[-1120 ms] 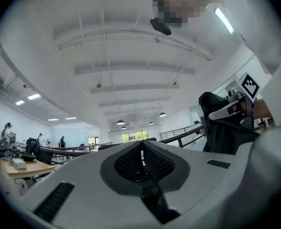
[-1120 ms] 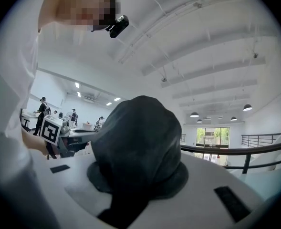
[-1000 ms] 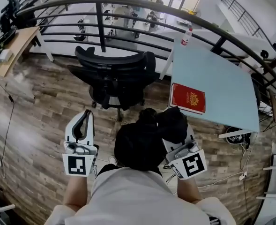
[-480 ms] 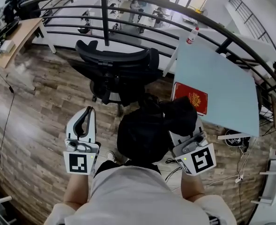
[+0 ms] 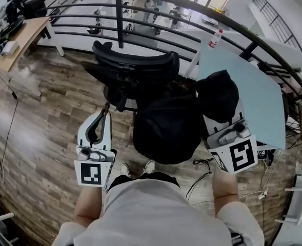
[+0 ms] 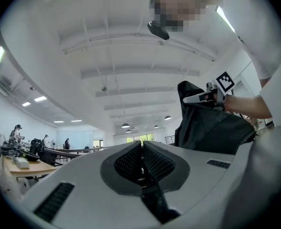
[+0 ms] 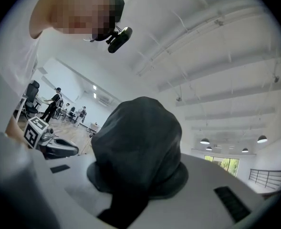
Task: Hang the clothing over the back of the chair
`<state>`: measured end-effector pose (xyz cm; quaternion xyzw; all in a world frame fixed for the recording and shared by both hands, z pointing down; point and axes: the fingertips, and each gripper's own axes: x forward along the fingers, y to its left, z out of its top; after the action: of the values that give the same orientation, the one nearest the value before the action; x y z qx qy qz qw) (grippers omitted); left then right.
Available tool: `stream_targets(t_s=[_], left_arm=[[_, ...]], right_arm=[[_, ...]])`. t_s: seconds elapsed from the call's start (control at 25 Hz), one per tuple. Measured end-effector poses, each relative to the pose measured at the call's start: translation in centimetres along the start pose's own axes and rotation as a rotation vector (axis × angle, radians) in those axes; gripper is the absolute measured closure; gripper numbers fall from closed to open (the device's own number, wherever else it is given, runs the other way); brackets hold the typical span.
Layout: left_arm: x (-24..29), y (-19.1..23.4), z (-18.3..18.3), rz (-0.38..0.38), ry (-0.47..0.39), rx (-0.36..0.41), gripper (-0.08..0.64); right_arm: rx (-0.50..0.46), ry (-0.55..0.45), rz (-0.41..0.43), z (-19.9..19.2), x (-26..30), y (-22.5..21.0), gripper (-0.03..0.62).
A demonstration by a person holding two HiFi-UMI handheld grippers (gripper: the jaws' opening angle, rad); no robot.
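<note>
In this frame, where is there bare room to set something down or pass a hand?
Free: the light blue table, bare right of the black clothing out to its far edge; the wood floor left of the office chair, up to the wooden desk. Crowded: the gap between chair and table, filled by the hanging clothing.

Bottle (image 5: 216,38) near blue table (image 5: 256,88) corner; railing (image 5: 119,20) beyond.

The jaws of the right gripper (image 5: 218,122) are buried under the black clothing (image 5: 166,124) in both views; the seat of the chair (image 5: 135,68) is screened by it.
</note>
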<state>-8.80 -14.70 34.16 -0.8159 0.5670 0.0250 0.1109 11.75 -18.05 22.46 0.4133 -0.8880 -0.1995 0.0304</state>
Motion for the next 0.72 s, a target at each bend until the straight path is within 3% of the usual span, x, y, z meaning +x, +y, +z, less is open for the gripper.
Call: stream_targets(t_s=[0.32,0.6,0.72], left_arm=[[-0.4,1.4,0.6,0.016,-0.020,-0.009,0.526],[-0.5,2.8,0.1,0.040,-0.005,-0.015,0.526],[-0.3,3.2,0.1,0.050,-0.004,-0.014,0.526]], right_arm=[[-0.109,-0.057,0.037,3.2,5.3,-0.7,0.483],[-0.136,-0.080,0.031,5.4,10.2,-4.3,0.483],[-0.215,-0.066,0.024,5.8,12.8,-5.6,0.483]])
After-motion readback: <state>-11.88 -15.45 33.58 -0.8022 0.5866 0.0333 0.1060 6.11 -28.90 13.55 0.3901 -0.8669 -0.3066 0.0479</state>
